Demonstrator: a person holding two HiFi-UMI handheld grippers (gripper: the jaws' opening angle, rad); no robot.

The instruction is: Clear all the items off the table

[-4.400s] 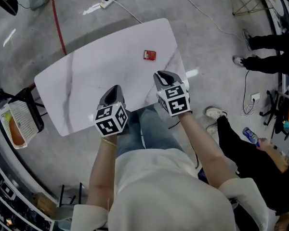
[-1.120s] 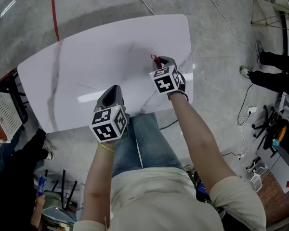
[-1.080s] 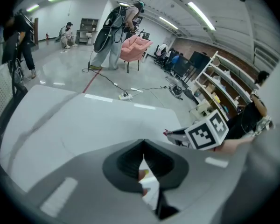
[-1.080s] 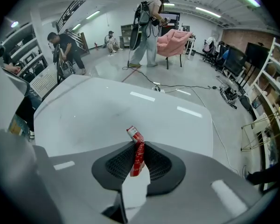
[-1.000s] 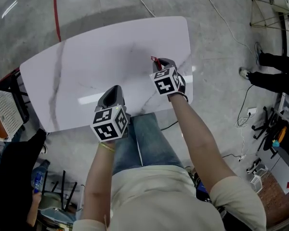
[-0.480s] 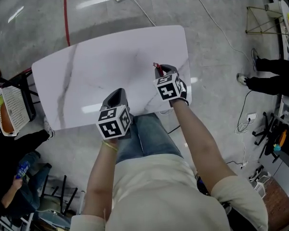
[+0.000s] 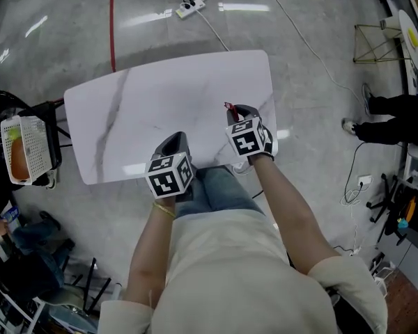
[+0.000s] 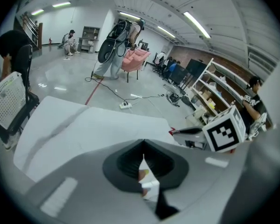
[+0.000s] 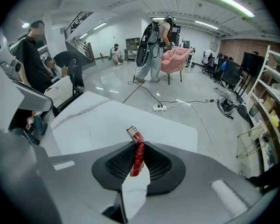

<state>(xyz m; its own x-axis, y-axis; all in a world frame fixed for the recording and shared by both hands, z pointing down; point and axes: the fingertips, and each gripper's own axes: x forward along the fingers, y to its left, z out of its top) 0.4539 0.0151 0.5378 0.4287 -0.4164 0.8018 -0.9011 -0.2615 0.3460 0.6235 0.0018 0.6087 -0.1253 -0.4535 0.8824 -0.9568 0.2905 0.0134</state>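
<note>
Red packet [image 9: 135, 136] sits clamped in the right gripper [image 9: 138, 160] over the white table [image 7: 160, 103], right of centre; its long axis is upright, the top leans left, and its print is too small to read. The left gripper [image 8: 143, 158] has its jaws together with nothing between them. At the far left, a white basket [image 7: 36, 127] holds something orange.
</note>
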